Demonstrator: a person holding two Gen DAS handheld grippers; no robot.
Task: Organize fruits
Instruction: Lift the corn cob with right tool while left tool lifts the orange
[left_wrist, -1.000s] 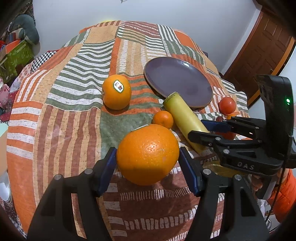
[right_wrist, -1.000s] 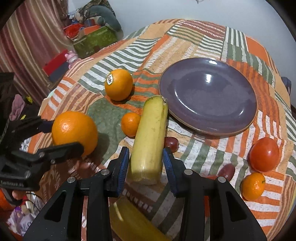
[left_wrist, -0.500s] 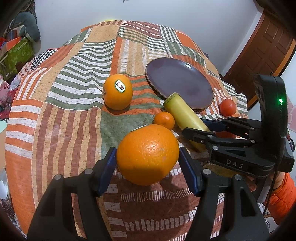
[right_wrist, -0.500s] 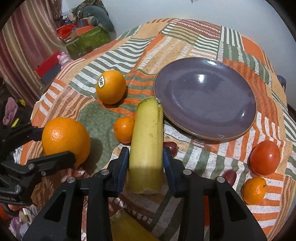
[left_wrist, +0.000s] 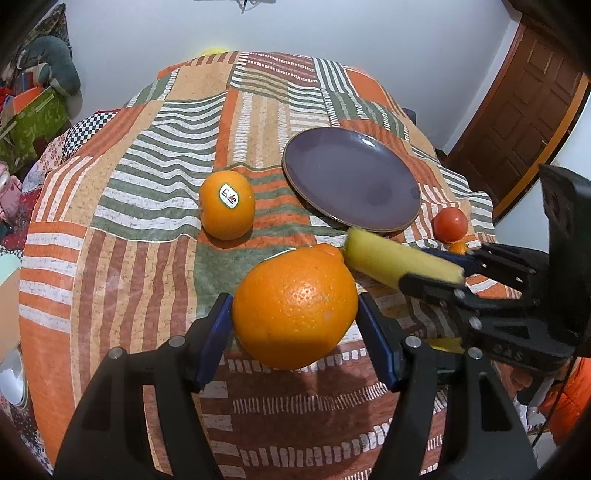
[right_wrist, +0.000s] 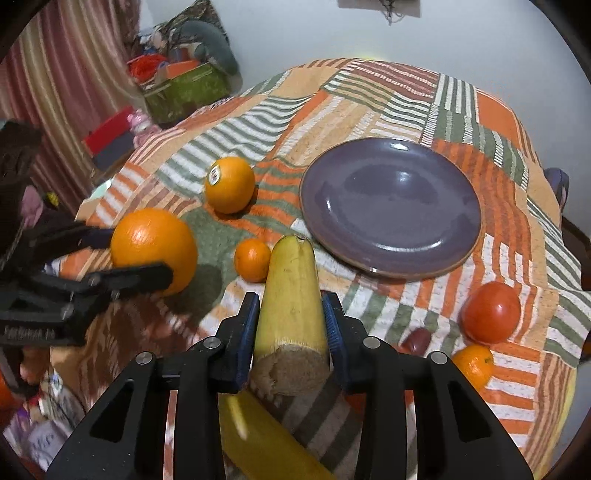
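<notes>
Woven cloth (left_wrist: 155, 206) over the table, matt, slightly wrinkled. Glazed purple plate (right_wrist: 391, 206), glossy, with bright highlights. Big orange (left_wrist: 295, 310) with dimpled, faintly shiny peel; second orange (left_wrist: 227, 205) likewise, bearing a glossy paper sticker (left_wrist: 228, 195). Banana piece (right_wrist: 291, 295) with smooth, dull yellow skin and a rough, fibrous cut end. Tomato (right_wrist: 491, 312) smooth and shiny. Left gripper (left_wrist: 295, 339) and right gripper (right_wrist: 291, 328) of matt black plastic, blue ribbed pads (right_wrist: 247, 332), small bright metal pins. Panelled wooden door (left_wrist: 517, 122), satin brown.
</notes>
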